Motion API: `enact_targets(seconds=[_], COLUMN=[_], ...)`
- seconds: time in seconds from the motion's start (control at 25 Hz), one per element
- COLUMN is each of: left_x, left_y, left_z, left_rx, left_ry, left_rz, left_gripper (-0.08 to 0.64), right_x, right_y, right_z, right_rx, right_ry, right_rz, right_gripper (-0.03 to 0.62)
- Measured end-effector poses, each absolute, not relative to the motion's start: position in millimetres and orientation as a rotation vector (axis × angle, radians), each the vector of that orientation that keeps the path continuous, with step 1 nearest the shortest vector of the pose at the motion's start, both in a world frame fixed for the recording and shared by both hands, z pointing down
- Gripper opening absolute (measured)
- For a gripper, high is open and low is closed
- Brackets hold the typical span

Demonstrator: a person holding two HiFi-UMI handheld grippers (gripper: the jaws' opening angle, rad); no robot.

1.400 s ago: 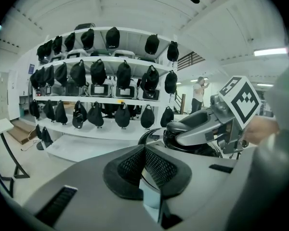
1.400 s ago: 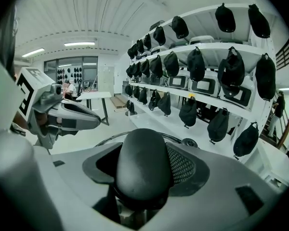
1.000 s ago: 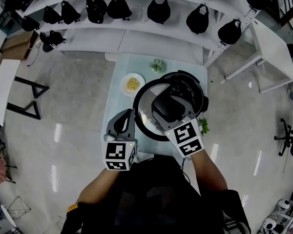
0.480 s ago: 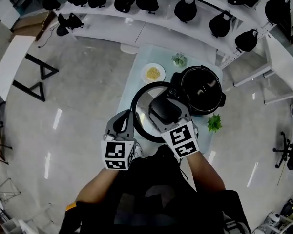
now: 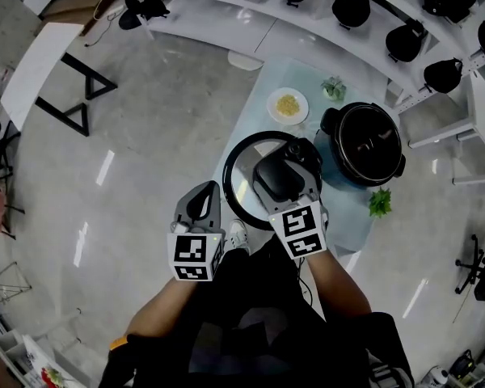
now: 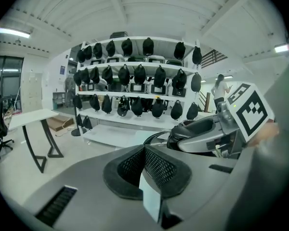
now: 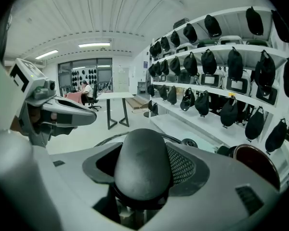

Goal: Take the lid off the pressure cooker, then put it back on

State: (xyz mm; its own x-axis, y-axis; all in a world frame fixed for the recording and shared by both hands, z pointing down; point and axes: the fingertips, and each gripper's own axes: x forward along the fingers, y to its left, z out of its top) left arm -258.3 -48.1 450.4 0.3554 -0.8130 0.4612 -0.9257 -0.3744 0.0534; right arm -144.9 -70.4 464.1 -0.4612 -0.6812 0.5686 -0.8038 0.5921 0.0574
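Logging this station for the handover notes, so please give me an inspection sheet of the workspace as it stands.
Surface: small pale table, looks clean.
Job's things: pressure cooker open on the table; lid off, held to its left.
Clutter: plate of yellow food; two small green plants.
Grippers: right gripper jaws shut on the lid's handle; left gripper jaws together, empty, beside the lid.
Cables: nothing seen.
Surroundings: curved white shelves of black gear; white trestle table; glossy grey floor.
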Motion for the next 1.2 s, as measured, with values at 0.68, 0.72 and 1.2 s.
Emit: enact_targets(seconds=[0.68,0.72,1.2], left_x=[-266,-266,-274], left_y=[-47,-48,-41], left_z=[534,538,568], left_rx=[2.22,2.216,2.135], left_ry=[-1.502,-1.499,-1.495], left_rz=[0.676,0.682,0.724], left_gripper=[0.008,0.008,0.008], right_x=[-140,-140,-135], right_y=[-120,-122,-133], right_z=[586,593,646], right_rx=[1.236,1.234,1.221], right_ry=[-2.169,-2.165,-2.11], right_rz=[0.334,0.335,0.372], right_gripper=[0.295,0.295,0.295])
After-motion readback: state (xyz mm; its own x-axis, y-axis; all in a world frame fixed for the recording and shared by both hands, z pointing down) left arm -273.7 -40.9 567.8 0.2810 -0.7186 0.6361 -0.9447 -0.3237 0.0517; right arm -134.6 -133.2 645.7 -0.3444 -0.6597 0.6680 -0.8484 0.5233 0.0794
